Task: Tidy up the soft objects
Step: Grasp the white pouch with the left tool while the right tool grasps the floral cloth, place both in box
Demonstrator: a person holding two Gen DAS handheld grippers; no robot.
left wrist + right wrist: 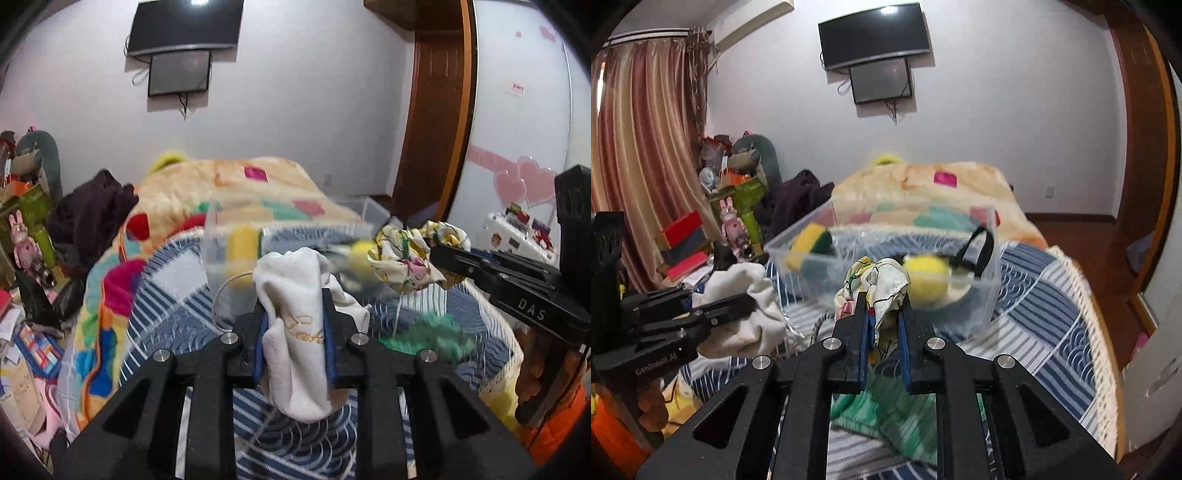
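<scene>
My left gripper point(294, 314) is shut on a white towel point(299, 325) with gold stitching, held above the bed. It also shows at the left of the right wrist view point(738, 302), with the towel point(746, 314) bunched in it. My right gripper point(885, 314) is shut on a floral patterned cloth point(879, 284); in the left wrist view this gripper point(439, 254) holds the cloth point(410, 254) at the right. A clear plastic bin point(982, 295) lies just ahead on the bed, holding a yellow ball point(927, 280), a yellow-green sponge point(812, 240) and a black strap point(979, 243).
A green cloth point(886, 413) lies on the blue-striped bedspread point(1052, 314) below my right gripper. A colourful blanket point(177, 206) and dark clothes point(92, 210) are heaped at the far end. Cluttered boxes and toys point(731, 206) stand at the left. A wooden door point(436, 110) is at the right.
</scene>
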